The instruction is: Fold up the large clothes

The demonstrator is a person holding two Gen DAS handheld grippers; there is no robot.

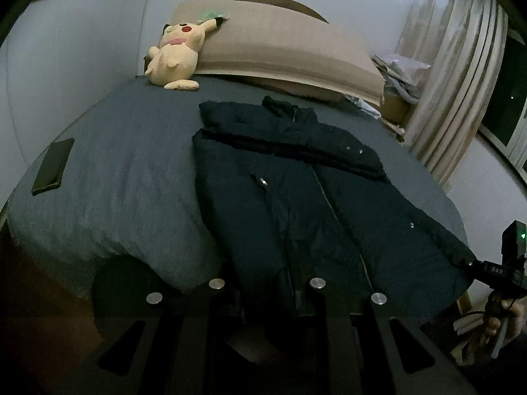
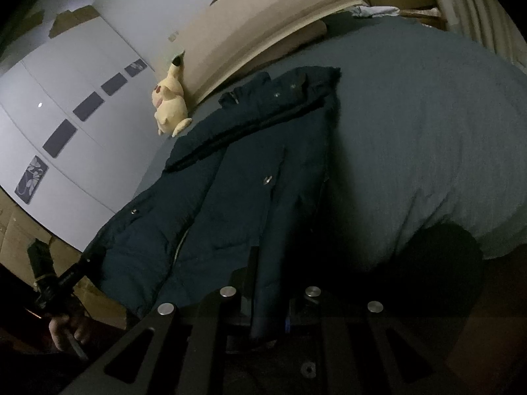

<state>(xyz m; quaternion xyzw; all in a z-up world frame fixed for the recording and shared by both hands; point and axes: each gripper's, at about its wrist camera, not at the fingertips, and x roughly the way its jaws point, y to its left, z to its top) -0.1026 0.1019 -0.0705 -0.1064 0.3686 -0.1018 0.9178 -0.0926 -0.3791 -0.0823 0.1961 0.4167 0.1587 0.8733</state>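
Grey bed (image 1: pixel 131 171), dark jacket (image 1: pixel 296 197) lengthwise, collar toward headboard, hem clenched in left hand-held gripper (image 1: pixel 266 299) and right hand-held gripper (image 2: pixel 268 309)

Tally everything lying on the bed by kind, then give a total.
Jackets: 1, dark navy jacket, spread across the bed
Plush toys: 1, yellow plush toy, by the headboard
Flat dark objects: 1, flat dark object, near the bed's edge
Total: 3
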